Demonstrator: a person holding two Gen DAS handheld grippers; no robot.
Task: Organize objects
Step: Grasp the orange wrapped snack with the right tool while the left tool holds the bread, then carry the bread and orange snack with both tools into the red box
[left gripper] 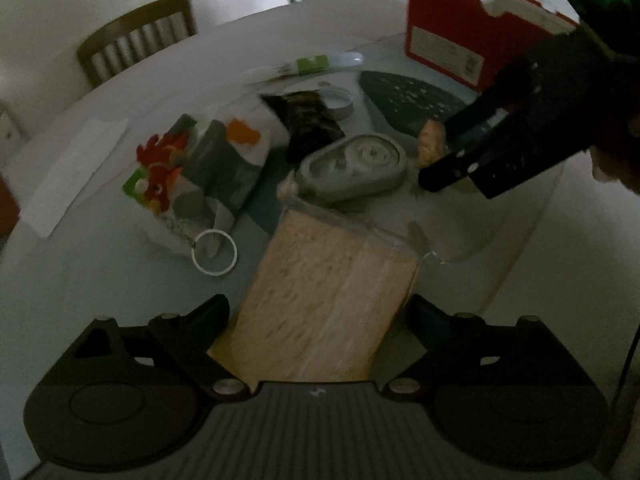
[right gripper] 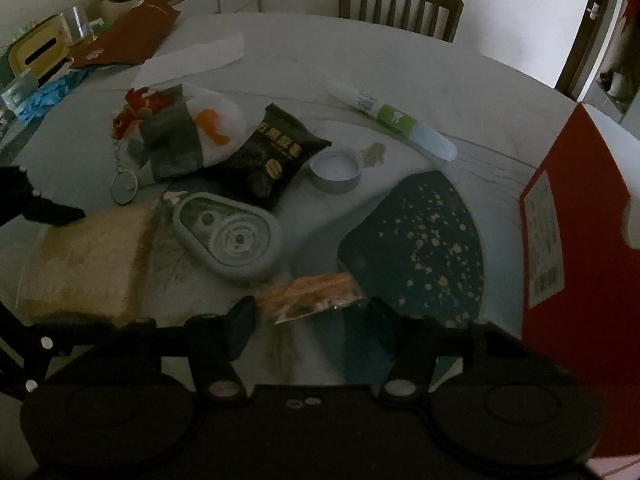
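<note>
- Bagged bread loaf (left gripper: 320, 304): porous, rectangular, lying between wide-open left gripper (left gripper: 320, 320) jaws, ungripped.
- Crinkly snack packet (right gripper: 312, 294): between half-open right gripper (right gripper: 310, 320) jaws; contact cannot be told.

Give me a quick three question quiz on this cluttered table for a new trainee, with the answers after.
1. True or false: the bagged bread lies between the left gripper's open fingers.
2. Which lies nearest the right gripper? A the small snack packet; B the green-labelled tube; C the black snack bag.
3. What colour is the box at the table's edge?

Key: 1 true; 2 A; 3 red.
</note>
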